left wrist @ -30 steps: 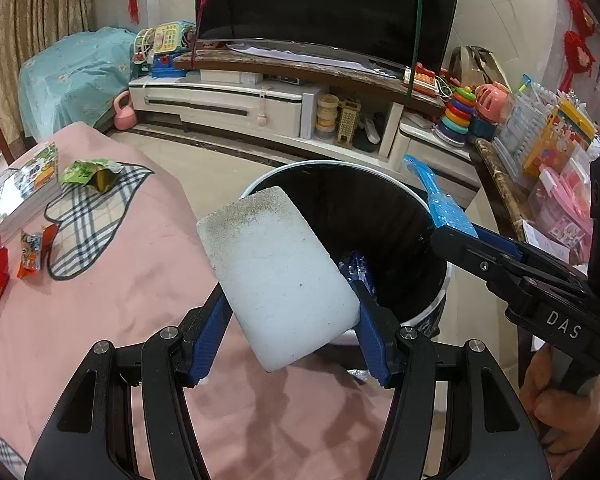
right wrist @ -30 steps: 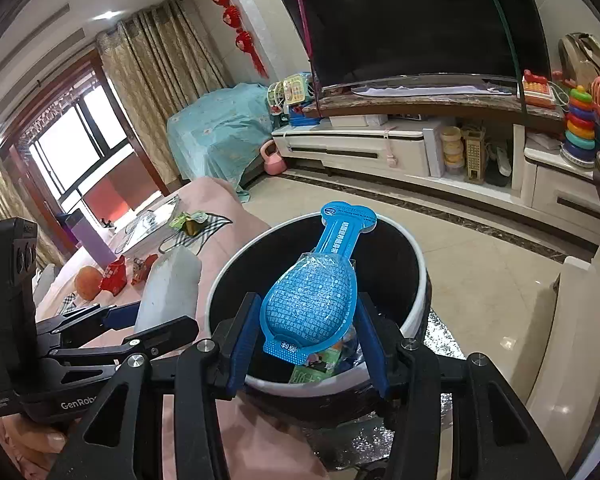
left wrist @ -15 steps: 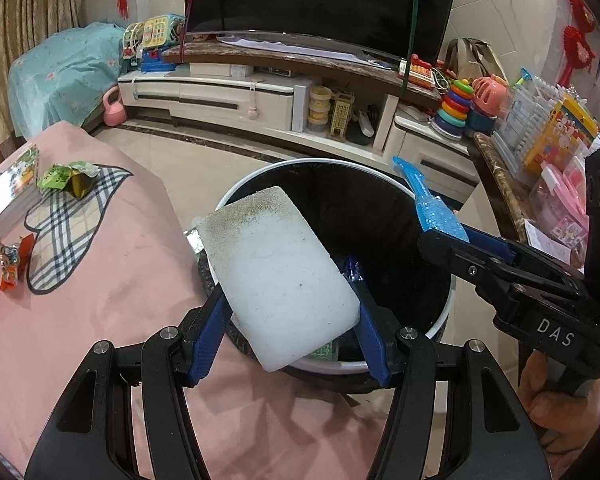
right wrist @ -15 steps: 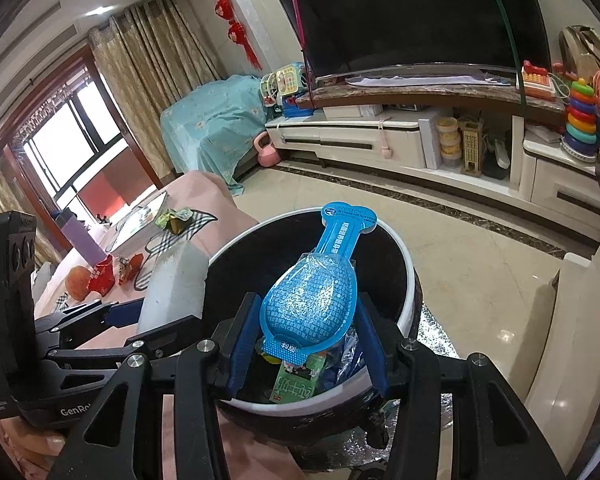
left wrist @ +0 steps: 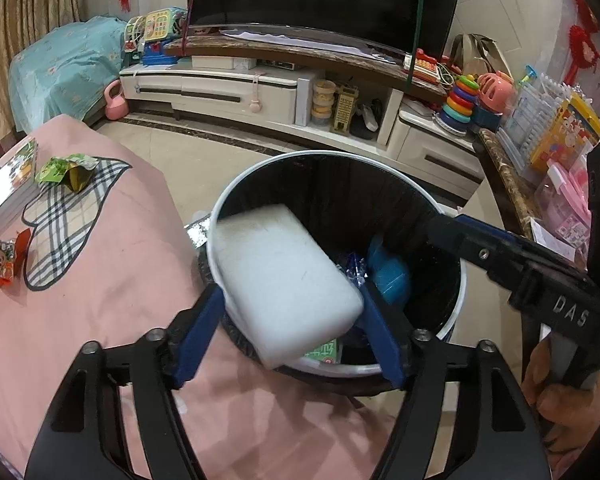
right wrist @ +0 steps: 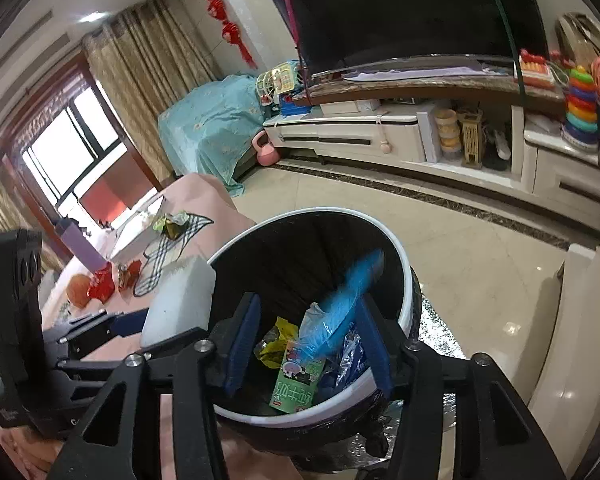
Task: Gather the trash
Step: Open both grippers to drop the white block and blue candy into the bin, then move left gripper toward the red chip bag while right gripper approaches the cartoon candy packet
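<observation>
A black-lined bin with a white rim (left wrist: 456,216) (right wrist: 404,256) stands beside the pink-covered table. My left gripper (left wrist: 290,318) is shut on a white foam block (left wrist: 284,272), held tilted over the bin's near rim; the block also shows in the right wrist view (right wrist: 180,304). My right gripper (right wrist: 306,344) is open above the bin. A blue plastic package (right wrist: 340,304) is blurred, falling between its fingers into the bin, and shows inside the bin in the left wrist view (left wrist: 388,276). A green carton (right wrist: 296,380) and a yellow wrapper (right wrist: 274,344) lie in the bin.
On the pink tablecloth (left wrist: 100,288) lie a green wrapper (left wrist: 66,168), red-orange wrappers (left wrist: 10,260) and a stack of booklets (left wrist: 4,196). A TV cabinet (left wrist: 260,88) runs along the back. A shelf of toys (left wrist: 540,128) stands at the right.
My right gripper has opened and let go of the blue package, which drops into the bin. Both grippers have moved closer over the bin. The foam block stays gripped.
</observation>
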Demonstrator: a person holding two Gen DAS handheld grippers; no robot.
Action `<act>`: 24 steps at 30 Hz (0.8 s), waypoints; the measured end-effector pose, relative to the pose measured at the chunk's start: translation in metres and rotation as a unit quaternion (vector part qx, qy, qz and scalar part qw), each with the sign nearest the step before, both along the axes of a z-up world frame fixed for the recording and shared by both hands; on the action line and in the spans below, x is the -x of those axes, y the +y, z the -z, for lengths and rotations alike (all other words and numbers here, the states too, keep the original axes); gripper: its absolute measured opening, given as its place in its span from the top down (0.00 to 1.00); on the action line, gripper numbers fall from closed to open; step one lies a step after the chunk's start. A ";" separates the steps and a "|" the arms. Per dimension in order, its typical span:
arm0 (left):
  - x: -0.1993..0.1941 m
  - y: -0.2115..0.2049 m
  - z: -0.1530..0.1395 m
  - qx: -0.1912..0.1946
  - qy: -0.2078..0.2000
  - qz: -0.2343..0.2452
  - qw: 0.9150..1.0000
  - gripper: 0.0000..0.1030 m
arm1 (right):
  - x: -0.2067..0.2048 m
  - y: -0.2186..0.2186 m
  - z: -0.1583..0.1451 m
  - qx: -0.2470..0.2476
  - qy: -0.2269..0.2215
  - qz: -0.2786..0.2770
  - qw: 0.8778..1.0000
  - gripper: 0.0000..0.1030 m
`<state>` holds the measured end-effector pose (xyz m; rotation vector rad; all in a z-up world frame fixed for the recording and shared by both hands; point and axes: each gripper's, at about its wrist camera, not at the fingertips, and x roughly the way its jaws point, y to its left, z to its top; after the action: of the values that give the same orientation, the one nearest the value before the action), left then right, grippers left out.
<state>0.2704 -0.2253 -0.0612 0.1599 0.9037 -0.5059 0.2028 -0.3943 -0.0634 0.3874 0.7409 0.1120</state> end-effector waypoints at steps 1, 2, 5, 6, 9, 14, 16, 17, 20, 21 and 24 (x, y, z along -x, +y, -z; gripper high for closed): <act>0.000 0.003 0.000 0.002 -0.001 -0.002 1.000 0.26 | 0.001 -0.002 0.000 -0.004 0.000 0.005 1.000 0.45; 0.001 0.006 0.000 0.005 -0.001 -0.004 1.000 0.26 | 0.001 -0.004 0.000 -0.005 -0.001 0.008 1.000 0.43; 0.003 0.015 -0.001 0.013 0.002 -0.012 1.000 0.25 | 0.004 -0.004 -0.002 -0.009 -0.006 0.012 1.000 0.41; 0.005 0.019 -0.001 0.017 0.001 -0.015 1.000 0.25 | 0.005 -0.005 -0.003 -0.010 -0.008 0.014 1.000 0.38; 0.011 0.034 -0.002 0.026 -0.003 -0.028 0.999 0.25 | 0.009 0.000 -0.008 -0.015 -0.015 0.011 1.000 0.33; 0.020 0.071 0.000 0.041 -0.005 -0.064 0.997 0.25 | 0.013 0.017 -0.016 -0.019 -0.030 0.001 0.999 0.15; 0.023 0.089 0.003 0.047 -0.004 -0.083 0.995 0.25 | 0.014 0.025 -0.019 -0.018 -0.036 -0.004 0.999 0.11; 0.025 0.101 0.004 0.050 -0.002 -0.096 0.994 0.25 | 0.015 0.033 -0.021 -0.019 -0.040 -0.008 0.999 0.10; 0.028 0.128 0.009 0.056 0.002 -0.123 0.991 0.25 | 0.014 0.051 -0.024 -0.025 -0.043 -0.023 0.998 0.07; 0.030 0.138 0.010 0.058 0.003 -0.134 0.989 0.25 | 0.013 0.059 -0.025 -0.026 -0.044 -0.030 0.998 0.07; 0.035 0.169 0.013 0.061 0.000 -0.163 0.985 0.25 | 0.012 0.079 -0.025 -0.026 -0.048 -0.051 0.997 0.06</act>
<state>0.2352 -0.0567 -0.0739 -0.1001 0.8755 -0.2545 0.1905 -0.3152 -0.0379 0.3909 0.6636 0.2442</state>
